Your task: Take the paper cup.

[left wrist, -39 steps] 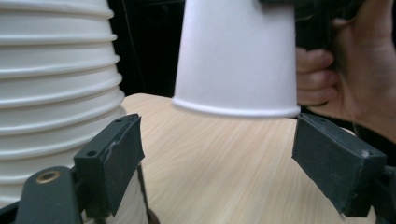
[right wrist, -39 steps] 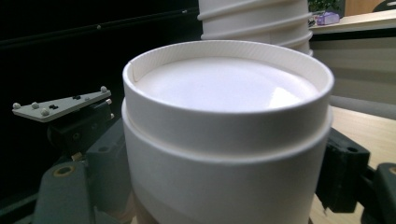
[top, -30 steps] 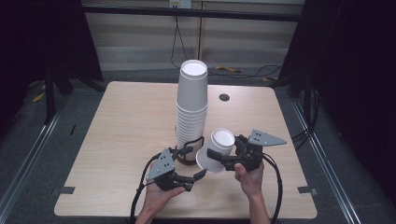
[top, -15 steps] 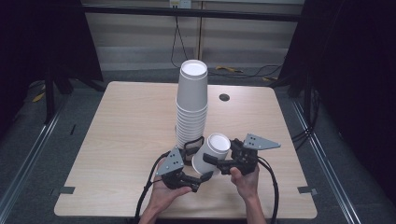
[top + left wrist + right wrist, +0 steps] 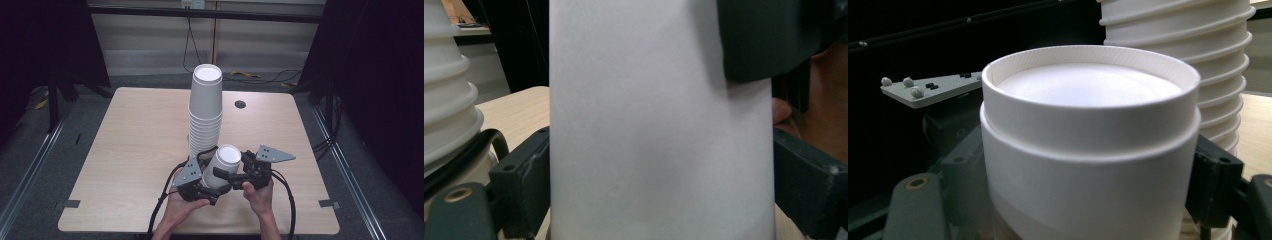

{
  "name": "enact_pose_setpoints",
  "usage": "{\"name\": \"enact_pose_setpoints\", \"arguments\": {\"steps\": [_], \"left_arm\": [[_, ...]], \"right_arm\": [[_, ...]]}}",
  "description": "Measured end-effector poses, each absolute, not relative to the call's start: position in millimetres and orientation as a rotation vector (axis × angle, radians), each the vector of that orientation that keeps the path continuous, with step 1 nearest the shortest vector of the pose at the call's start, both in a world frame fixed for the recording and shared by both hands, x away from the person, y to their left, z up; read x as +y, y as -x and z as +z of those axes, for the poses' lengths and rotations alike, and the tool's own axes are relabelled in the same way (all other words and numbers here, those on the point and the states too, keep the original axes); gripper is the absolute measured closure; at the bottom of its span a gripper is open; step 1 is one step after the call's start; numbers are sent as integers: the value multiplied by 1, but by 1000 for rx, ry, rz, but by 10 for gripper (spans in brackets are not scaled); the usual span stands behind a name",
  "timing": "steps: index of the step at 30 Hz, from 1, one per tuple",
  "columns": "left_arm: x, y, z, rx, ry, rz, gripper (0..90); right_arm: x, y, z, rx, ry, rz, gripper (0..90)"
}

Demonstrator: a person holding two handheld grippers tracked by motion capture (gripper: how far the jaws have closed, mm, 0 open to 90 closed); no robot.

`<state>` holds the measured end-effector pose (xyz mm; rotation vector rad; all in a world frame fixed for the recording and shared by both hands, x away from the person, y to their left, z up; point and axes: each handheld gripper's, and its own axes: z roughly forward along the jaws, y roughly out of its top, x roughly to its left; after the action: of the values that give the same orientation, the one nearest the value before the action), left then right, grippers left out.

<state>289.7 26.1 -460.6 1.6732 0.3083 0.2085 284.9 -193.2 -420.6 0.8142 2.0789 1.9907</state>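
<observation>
1. Wooden table [image 5: 130,150]: pale top, all the action at its near edge, close to the person, with room behind for the stack
2. Tall stack of white paper cups [image 5: 205,115]: upside down, rims ribbed one over another, standing mid-table just behind the grippers, so it looks like a cup is being added to it or has come off it
3. Loose paper cup [image 5: 222,167]: plain white, base up and tilted, a second cup nested inside to judge by the step below its base in the right gripper view; it's off the table, right in front of the stack's foot, between both tools
4. Right gripper [image 5: 235,176]: jaws flank the cup high up, near its base, and look clamped on its wall, steadying it
5. Left gripper [image 5: 206,186]: comes in lower, jaws either side of the cup; they've just been closing, but I can't tell whether the pads press yet. My guess: a two-handed pull to part nested cups
</observation>
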Motion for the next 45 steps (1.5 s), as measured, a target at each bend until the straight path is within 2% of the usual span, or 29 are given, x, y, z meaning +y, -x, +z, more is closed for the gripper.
{"name": "enact_pose_setpoints", "arguments": {"steps": [7, 13, 25, 45], "left_arm": [[28, -290, -456, 291, -1727, 231, 134], [29, -289, -455, 288, -1754, 241, 140], [46, -292, -452, 325, -1804, 254, 141], [55, -296, -440, 288, -1982, 318, 144]], "right_arm": [[-193, -286, -421, 2098, -815, 1989, 193], [-193, -287, -420, 2103, -824, 1989, 138], [-209, -282, -420, 2095, -832, 1998, 137], [-221, -276, -422, 2255, -776, 1772, 136]]}}
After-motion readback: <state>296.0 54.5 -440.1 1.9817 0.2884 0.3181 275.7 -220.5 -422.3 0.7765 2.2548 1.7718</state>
